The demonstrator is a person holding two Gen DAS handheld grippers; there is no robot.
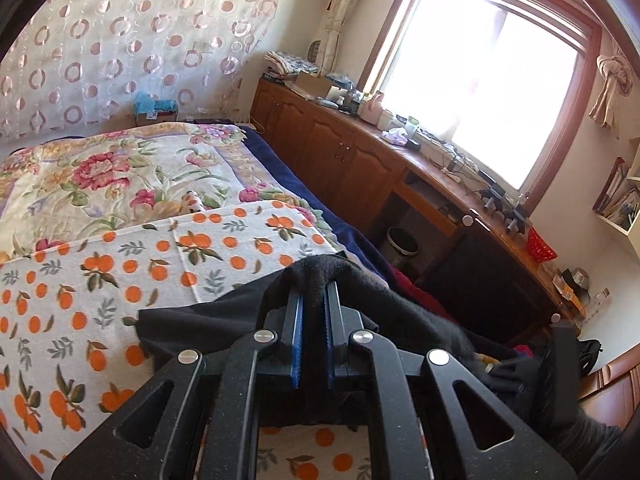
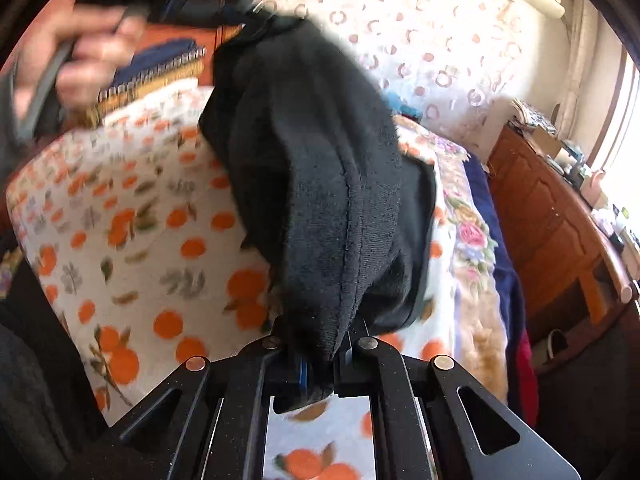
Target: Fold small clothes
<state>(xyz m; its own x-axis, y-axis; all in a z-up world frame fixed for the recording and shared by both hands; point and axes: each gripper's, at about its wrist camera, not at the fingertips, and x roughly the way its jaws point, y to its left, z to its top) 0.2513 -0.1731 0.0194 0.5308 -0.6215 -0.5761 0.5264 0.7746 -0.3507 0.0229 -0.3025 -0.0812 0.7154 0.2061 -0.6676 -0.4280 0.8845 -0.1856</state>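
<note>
- The left tongs (image 1: 314, 300) are pinched narrow on a fold of the black, fleecy small garment (image 1: 360, 300); the cloth bunches over their tips and drapes away to the right and down behind them.
- The right tongs (image 2: 320, 354) are likewise clamped on an edge of the black garment (image 2: 316, 184), which rises straight ahead of them as a thick, hanging roll with a stitched seam running along it.
- In the right wrist view the garment's far end leads up to the other black tool, gripped by the person's blurred hand (image 2: 80, 56) at the upper left. So the cloth spans from one pair of tongs to the other, long axis running between them.
- Both tongs hold it off the white towel printed with oranges and leaves (image 1: 120, 280), which covers the bed just below and ahead of them; a floral blanket (image 1: 120, 168) lies further on.
- Judgement: neither hand is nearer, since each has an end. The coming move turns on drawing the two ends apart along that axis and lowering the cloth flat onto the towel before any fold.
- Risk: the bunched middle may land creased.
</note>
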